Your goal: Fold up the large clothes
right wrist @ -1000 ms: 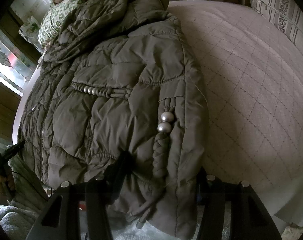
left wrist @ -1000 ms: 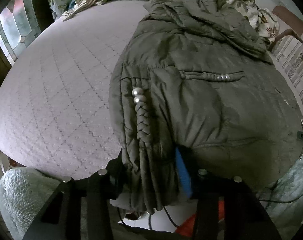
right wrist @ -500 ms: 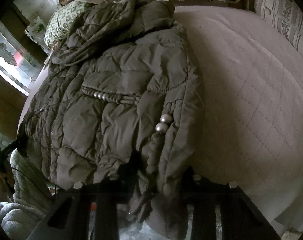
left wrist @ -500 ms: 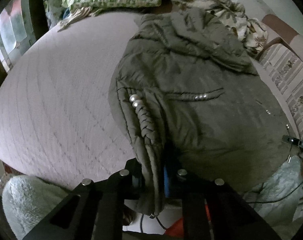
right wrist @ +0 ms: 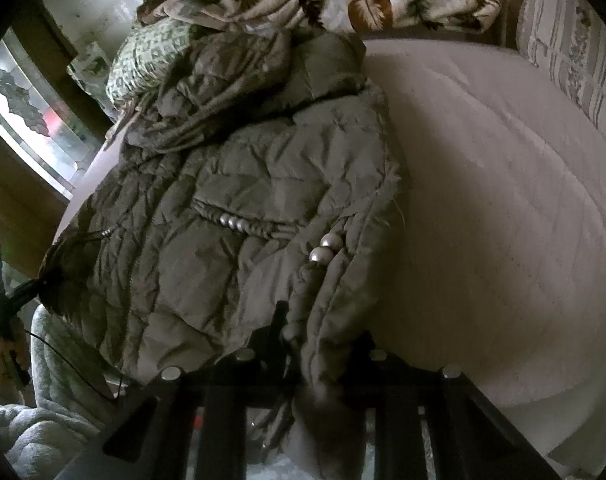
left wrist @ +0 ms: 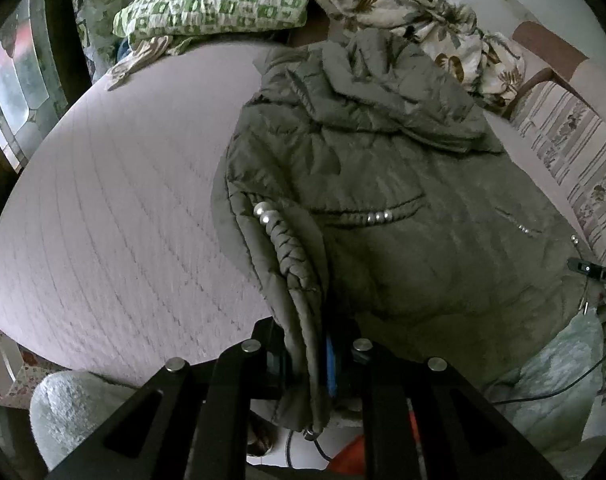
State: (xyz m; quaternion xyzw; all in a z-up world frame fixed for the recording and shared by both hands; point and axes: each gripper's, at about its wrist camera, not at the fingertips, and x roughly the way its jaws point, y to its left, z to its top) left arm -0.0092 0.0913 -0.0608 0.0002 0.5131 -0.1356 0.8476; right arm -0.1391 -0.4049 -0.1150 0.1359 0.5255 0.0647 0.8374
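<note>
An olive-green quilted hooded jacket [left wrist: 383,208] lies on a pale quilted bed [left wrist: 115,232], hood toward the pillows. It also fills the right wrist view [right wrist: 231,216]. My left gripper [left wrist: 309,360] is shut on the jacket's bottom hem by a braided, pearl-trimmed cord [left wrist: 287,248], lifting it off the bed. My right gripper [right wrist: 309,360] is shut on the hem at the jacket's other bottom corner, beside two pearl beads [right wrist: 323,250]. The fingertips are buried in fabric.
A green patterned pillow [left wrist: 215,0] and a leaf-print blanket [left wrist: 435,24] lie at the head of the bed. A striped cushion [right wrist: 575,48] sits at the right. A window [right wrist: 27,108] is on the left. The bed edge [right wrist: 543,420] is near.
Both grippers have closed from wide open onto the jacket's bottom hem and raised it. The views have tilted up, showing more of the pillows.
</note>
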